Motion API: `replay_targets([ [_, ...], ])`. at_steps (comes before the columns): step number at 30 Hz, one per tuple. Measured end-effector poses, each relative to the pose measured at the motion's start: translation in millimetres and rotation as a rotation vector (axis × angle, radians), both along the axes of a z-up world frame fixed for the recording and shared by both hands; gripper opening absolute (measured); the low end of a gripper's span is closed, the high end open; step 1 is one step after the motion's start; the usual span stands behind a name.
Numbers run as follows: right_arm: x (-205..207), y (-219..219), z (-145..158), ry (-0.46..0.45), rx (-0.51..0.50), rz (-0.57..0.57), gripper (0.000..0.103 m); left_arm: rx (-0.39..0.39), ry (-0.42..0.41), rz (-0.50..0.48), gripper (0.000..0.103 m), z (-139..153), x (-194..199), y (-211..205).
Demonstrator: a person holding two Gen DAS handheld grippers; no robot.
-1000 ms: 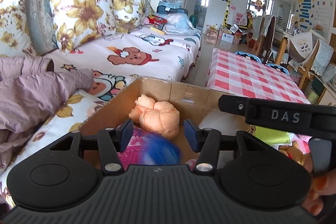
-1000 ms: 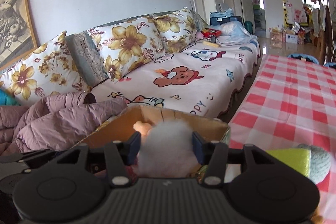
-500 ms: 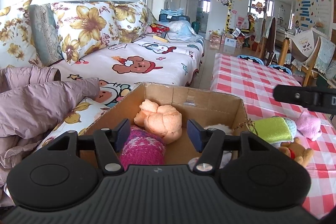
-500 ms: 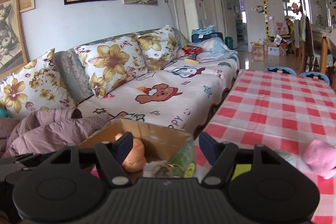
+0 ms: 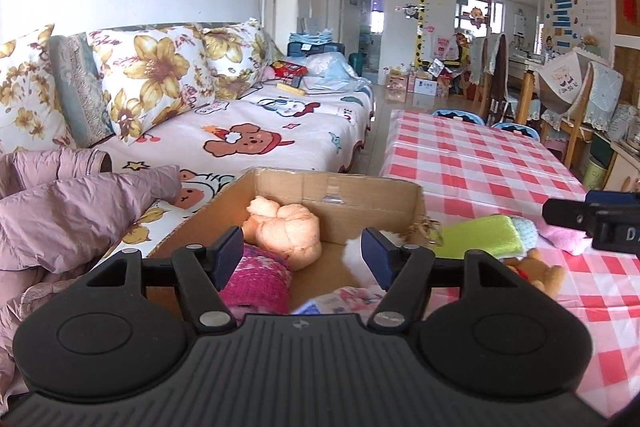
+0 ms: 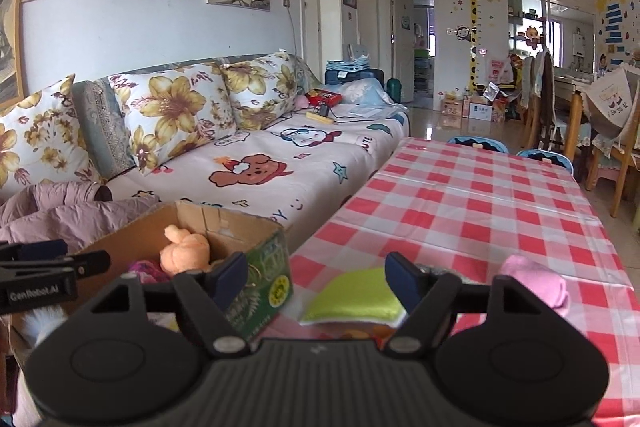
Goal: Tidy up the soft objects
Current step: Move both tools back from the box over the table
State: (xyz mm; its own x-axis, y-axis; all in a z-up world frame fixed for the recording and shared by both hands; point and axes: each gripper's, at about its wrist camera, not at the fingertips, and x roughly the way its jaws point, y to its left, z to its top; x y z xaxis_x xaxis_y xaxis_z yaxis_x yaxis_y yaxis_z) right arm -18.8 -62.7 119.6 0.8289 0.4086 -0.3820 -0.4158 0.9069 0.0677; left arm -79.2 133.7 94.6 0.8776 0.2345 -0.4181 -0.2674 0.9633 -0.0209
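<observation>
An open cardboard box [image 5: 340, 183] holds an orange plush [image 5: 286, 233], a magenta knitted piece [image 5: 258, 281], a white fluffy toy [image 5: 354, 255] and a patterned cloth [image 5: 344, 301]. My left gripper [image 5: 302, 259] hovers over the box, jaws opening, nothing pressed between them. My right gripper [image 6: 316, 277] is over the checked table beside the box [image 6: 264, 287], jaws opening and empty. Just ahead of it lie a lime-green cloth [image 6: 356, 295] and a pink soft item [image 6: 536, 285]. A brown teddy [image 5: 536, 269] lies near the green cloth [image 5: 480, 237].
A sofa [image 5: 256, 143] with floral cushions runs along the left, with a mauve jacket [image 5: 72, 207] beside the box. The red-and-white checked table [image 6: 472, 203] stretches ahead. Chairs [image 6: 544, 107] and cartons stand at the far end of the room.
The right gripper let the white fluffy toy go into the box and swung right over the table. The left gripper released a blue and magenta item into the box. Both sets of jaws widened.
</observation>
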Motion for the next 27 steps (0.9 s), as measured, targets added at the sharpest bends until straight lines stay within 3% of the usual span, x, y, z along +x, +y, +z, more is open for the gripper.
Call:
replay_targets([
  [12,-15.4,-35.2,-11.8,0.032,0.015,-0.06,0.085,0.034,-0.014,-0.07,0.085,3.1,-5.8,-29.6],
  [27,-30.5,-82.4,-19.2,0.013,0.001,-0.132,0.087,0.04,0.036,-0.152,0.087,-7.4,-8.9,-64.9],
])
